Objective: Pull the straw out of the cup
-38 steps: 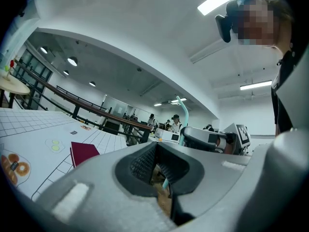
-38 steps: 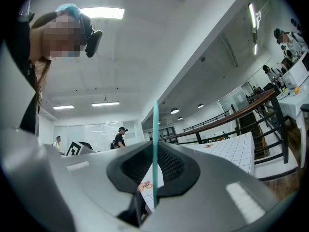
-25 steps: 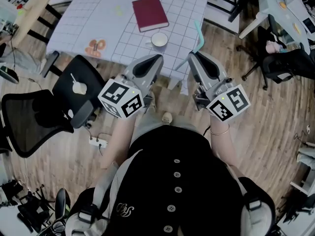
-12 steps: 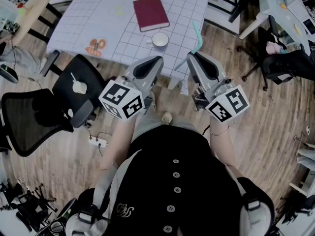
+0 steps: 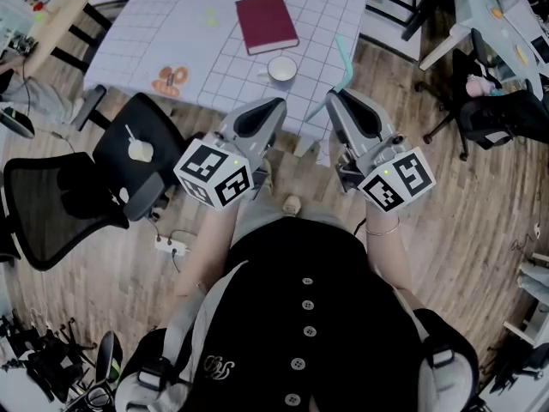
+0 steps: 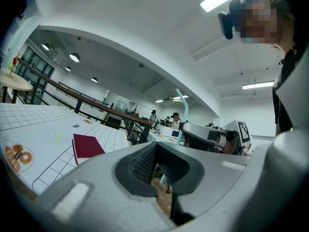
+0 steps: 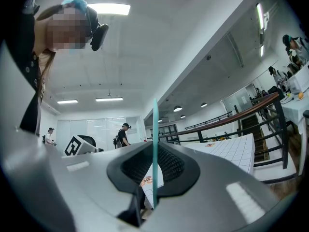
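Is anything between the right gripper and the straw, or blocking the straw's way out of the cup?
Nothing visible does. The right gripper clamps the straw in its fingers, and the straw is already clear of the cup.

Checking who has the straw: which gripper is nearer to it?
Right. The right gripper is shut on the straw, which sticks up from its jaws; the left gripper sits apart to its left, holding nothing.

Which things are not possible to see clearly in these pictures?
- Inside of the cup: head view, too small.
- Lower end of the straw: head view, behind the right claw.
- Any title on the book: head view, too small.
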### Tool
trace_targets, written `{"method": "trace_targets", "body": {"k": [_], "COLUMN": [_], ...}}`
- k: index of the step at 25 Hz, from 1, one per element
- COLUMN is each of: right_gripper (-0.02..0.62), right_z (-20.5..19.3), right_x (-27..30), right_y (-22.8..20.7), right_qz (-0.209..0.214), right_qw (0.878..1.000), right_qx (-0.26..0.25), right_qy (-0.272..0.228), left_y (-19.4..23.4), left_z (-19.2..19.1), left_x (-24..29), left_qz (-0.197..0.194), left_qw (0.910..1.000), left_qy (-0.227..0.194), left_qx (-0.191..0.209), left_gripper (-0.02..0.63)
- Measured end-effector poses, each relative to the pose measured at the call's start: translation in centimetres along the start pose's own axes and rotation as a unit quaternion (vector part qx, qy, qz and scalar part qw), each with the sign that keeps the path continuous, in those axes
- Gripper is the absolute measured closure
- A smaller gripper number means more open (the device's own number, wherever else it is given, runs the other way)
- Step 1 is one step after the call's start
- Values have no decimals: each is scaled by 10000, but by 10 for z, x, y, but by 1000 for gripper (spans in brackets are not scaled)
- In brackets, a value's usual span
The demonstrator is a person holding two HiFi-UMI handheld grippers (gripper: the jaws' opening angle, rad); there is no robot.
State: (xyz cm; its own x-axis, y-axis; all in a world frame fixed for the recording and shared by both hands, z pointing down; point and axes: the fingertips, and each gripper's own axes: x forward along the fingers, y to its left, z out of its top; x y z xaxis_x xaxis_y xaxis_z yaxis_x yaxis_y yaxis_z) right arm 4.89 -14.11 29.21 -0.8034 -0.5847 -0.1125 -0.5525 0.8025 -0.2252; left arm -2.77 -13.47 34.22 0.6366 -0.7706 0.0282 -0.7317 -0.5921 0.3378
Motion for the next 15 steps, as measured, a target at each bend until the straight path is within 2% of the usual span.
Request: {"method": "trace_targets", "body": {"k": [15], "right_gripper": [563], "right_z": [-1], "right_x": [-2], "right_y": [0], "right_qz": [3], "right_qw": [9999], "right_qx": [109], "right_qy": [-59], "left_y": [-4], "left_z": [-3], "left_x": [2], "left_qz": [-14], "left_qw": [10000], "left_qy": [91], "left_qx": [-7], "left_gripper": [607]}}
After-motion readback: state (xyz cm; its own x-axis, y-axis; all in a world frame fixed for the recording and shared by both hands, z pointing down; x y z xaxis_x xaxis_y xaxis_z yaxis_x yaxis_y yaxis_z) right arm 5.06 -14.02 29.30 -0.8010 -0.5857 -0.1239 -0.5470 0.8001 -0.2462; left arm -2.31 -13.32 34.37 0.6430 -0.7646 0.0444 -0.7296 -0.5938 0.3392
